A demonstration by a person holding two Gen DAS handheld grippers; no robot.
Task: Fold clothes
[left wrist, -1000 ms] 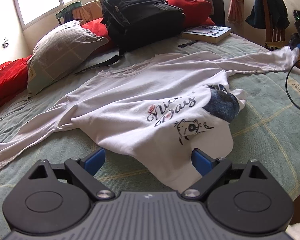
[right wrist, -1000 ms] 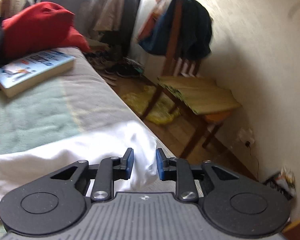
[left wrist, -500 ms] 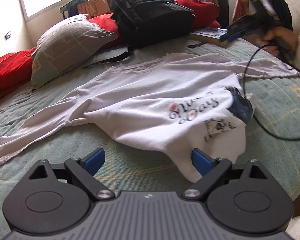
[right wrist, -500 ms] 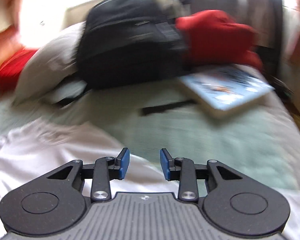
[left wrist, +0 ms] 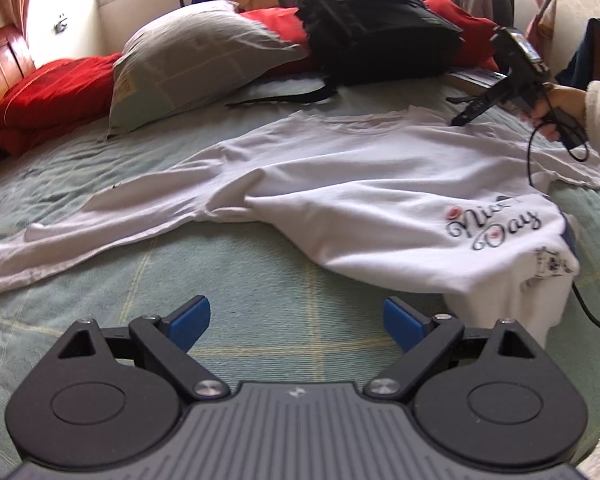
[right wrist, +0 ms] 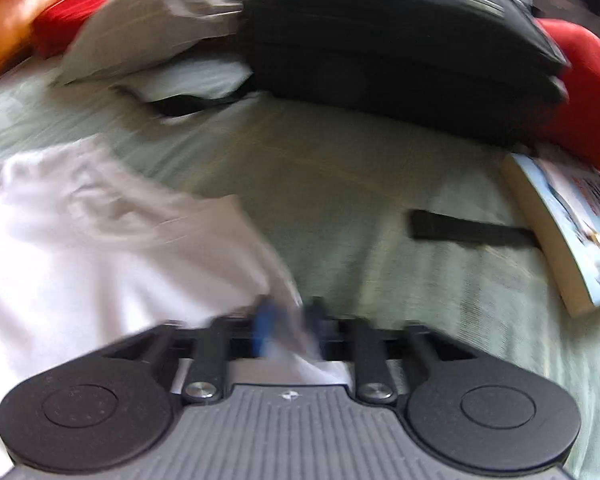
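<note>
On the bed (left wrist: 268,280), the white shirt (left wrist: 340,184) is lying spread out. I am clenching my right claw (right wrist: 288,320) on its shoulder edge to fold it over, its jaws having just closed there, while my left claw (left wrist: 296,320) is waiting released beside the hem.

White shirt (left wrist: 340,184): soft matt cloth, creased, with a printed black script. Bedspread (left wrist: 260,292): matt woven cloth, pale green with a slightly rough texture; pillow (left wrist: 192,56): grey matt cloth; backpack (left wrist: 372,20): black synthetic fabric with a faint sheen. Headboard (left wrist: 0,64): glossy varnished wood; book (right wrist: 572,224): paper with a glossy cover; left gripper (left wrist: 296,320): matt black plastic, blue pads, shiny metal pivots.
</note>
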